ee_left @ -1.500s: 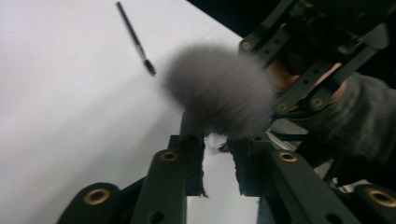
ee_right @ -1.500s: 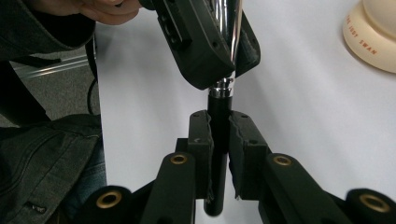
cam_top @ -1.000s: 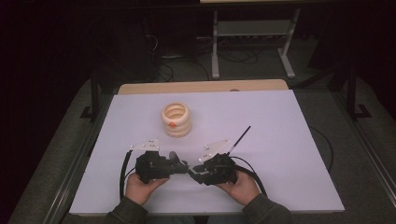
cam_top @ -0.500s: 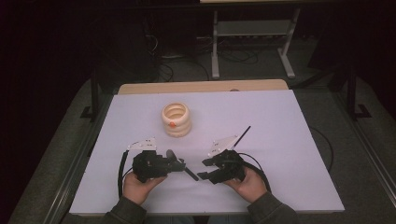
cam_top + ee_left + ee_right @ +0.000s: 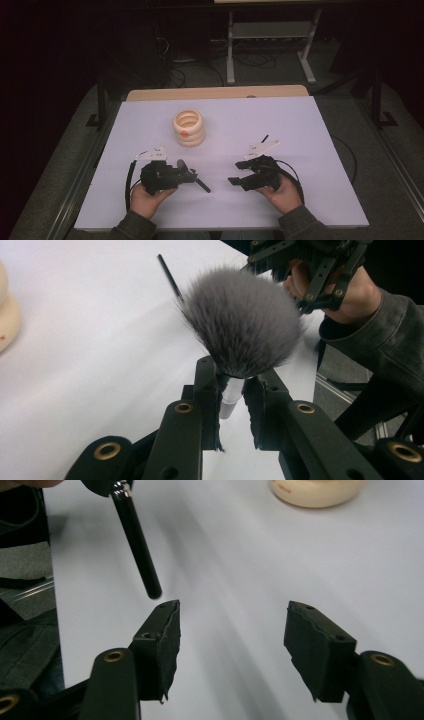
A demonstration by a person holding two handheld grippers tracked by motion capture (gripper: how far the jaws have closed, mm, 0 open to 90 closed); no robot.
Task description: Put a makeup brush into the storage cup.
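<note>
Grey-bristled brush [image 5: 242, 322] clamped in left gripper [image 5: 192, 176], cream ring stack [image 5: 188, 128] with no readable writing

Right claw [image 5: 232, 630] gapes empty (just opening), black brush handle [image 5: 136, 542] beside it

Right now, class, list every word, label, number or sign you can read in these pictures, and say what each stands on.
No readable text anywhere.
Stacked cream ring-shaped holder: a small orange-red mark on its side, too small to read as a letter or sign.
Grey-bristled, black-handled makeup brush: no print visible.
White table sheet: plain.
</note>
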